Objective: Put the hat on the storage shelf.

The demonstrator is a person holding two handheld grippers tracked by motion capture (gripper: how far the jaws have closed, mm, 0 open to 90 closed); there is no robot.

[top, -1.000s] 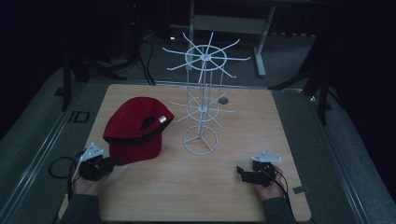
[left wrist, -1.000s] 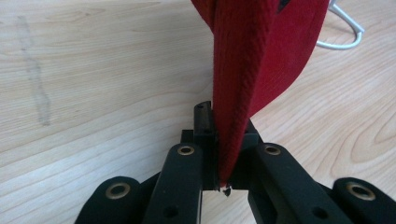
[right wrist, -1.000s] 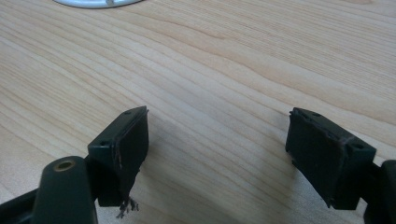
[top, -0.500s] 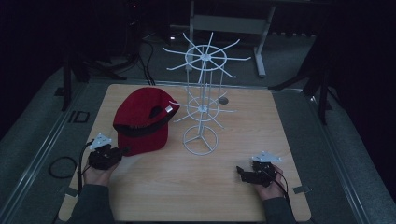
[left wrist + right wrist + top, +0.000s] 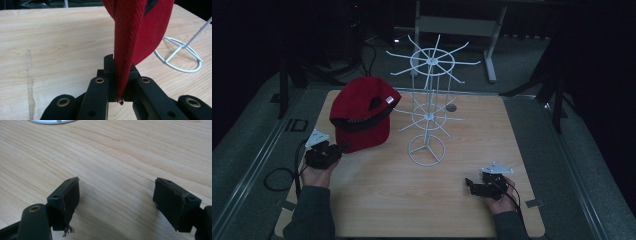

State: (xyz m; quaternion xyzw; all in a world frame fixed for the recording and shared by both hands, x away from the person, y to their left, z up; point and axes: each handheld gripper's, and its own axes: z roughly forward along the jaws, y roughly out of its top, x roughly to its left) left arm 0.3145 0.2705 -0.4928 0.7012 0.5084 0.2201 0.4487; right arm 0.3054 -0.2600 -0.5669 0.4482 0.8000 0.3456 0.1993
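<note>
The red cap's [image 5: 140, 30] brim sits pinched tight between the left gripper's [image 5: 118, 75] fingers, lifted above the bench [image 5: 452, 210] on the left near the white rack [image 5: 427, 115]. The right gripper [image 5: 116, 200] rests low on the near right, fingers spread and holding nothing.

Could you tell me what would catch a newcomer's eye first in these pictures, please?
The red cap stands out first: it is lifted at the table's left, its brim pinched in the left tongs. Next comes the white wire rack, standing upright at the middle of the wooden table with its spokes bare. The right tongs rest open near the front right, holding nothing.
</note>
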